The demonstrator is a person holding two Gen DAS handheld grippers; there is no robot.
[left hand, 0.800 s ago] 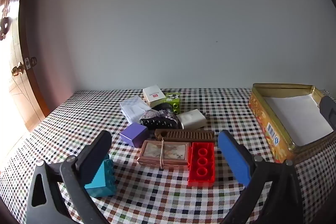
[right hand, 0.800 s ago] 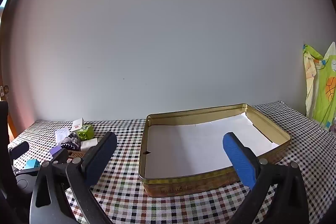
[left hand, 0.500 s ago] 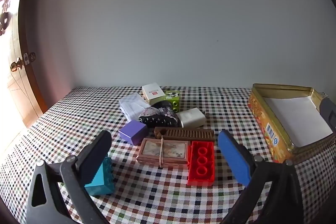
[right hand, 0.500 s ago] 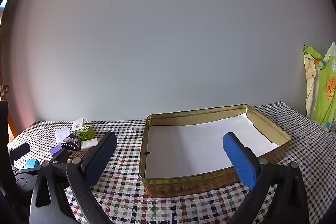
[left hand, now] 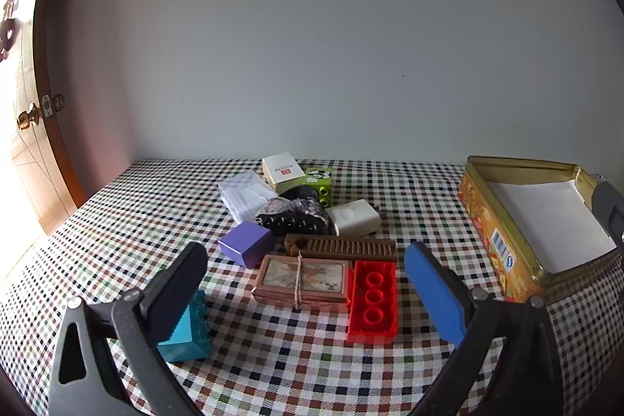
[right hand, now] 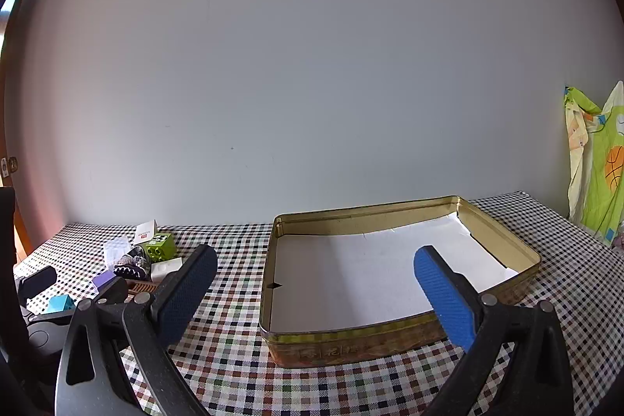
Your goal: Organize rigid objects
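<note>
My left gripper [left hand: 308, 293] is open and empty, hovering just short of a pile on the checked tablecloth: a red brick [left hand: 373, 296], a framed picture tied with string [left hand: 302, 279], a brown comb [left hand: 343, 245], a purple cube [left hand: 245, 243], a teal brick [left hand: 187, 332] partly behind the left finger, a white soap-like block [left hand: 354, 217], a green brick [left hand: 319, 180], a white box [left hand: 281, 171]. My right gripper [right hand: 312, 293] is open and empty before the gold tin [right hand: 390, 338], lined with white paper. The pile [right hand: 132, 260] lies to its left.
The gold tin [left hand: 503, 240] stands at the right in the left wrist view. A wall runs behind the table. A wooden door [left hand: 27, 127] is at the far left. Colourful cloth [right hand: 596, 158] hangs at the right past the table edge.
The left gripper has tilted slightly, so the pile sits a little higher in its view. The right gripper has barely moved. Both stay open.
</note>
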